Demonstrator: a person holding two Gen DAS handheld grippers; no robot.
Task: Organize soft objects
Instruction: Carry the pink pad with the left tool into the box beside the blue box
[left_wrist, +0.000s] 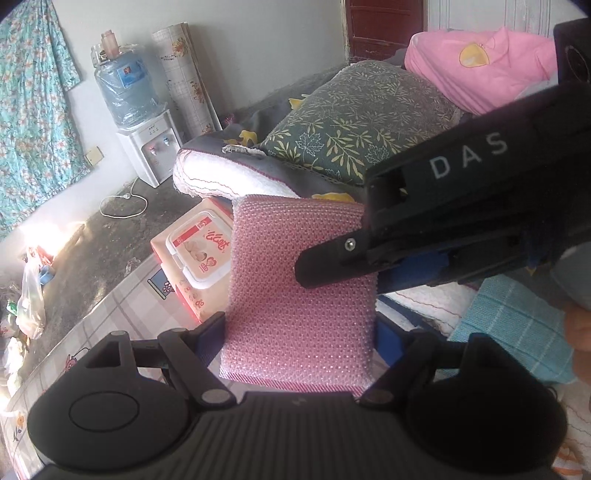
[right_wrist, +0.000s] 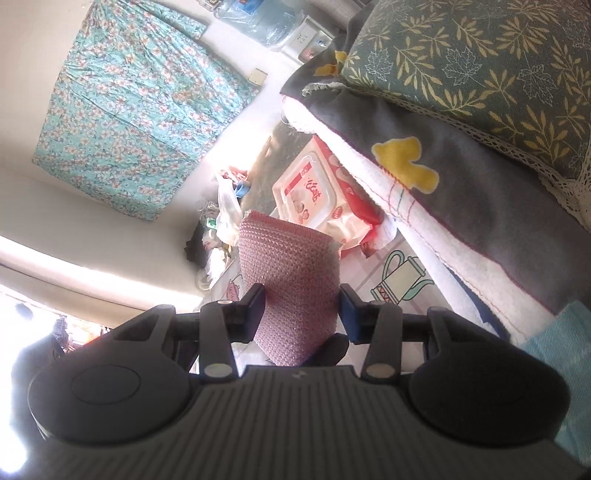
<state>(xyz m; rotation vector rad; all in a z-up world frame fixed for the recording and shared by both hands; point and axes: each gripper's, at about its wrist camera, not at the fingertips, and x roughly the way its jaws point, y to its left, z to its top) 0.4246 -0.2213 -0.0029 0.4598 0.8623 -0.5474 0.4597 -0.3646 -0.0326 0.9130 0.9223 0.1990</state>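
Observation:
A pink knobbly sponge pad (left_wrist: 295, 295) is held up above the bed between both grippers. My left gripper (left_wrist: 301, 336) is shut on its lower end. My right gripper (left_wrist: 373, 273) comes in from the right in the left wrist view and clamps the pad's right edge. In the right wrist view the same pad (right_wrist: 291, 273) sits between the right gripper's (right_wrist: 303, 306) blue pads, shut on it. A light blue cloth (left_wrist: 517, 325) lies on the bed at the right and shows in the right wrist view (right_wrist: 561, 354).
A pack of wet wipes (left_wrist: 195, 254) lies on the patterned sheet (left_wrist: 110, 332) behind the pad. A folded grey and white blanket (left_wrist: 229, 173), a leaf-print pillow (left_wrist: 362, 114) and a pink garment (left_wrist: 480, 62) are stacked beyond. A water dispenser (left_wrist: 147, 147) stands on the floor.

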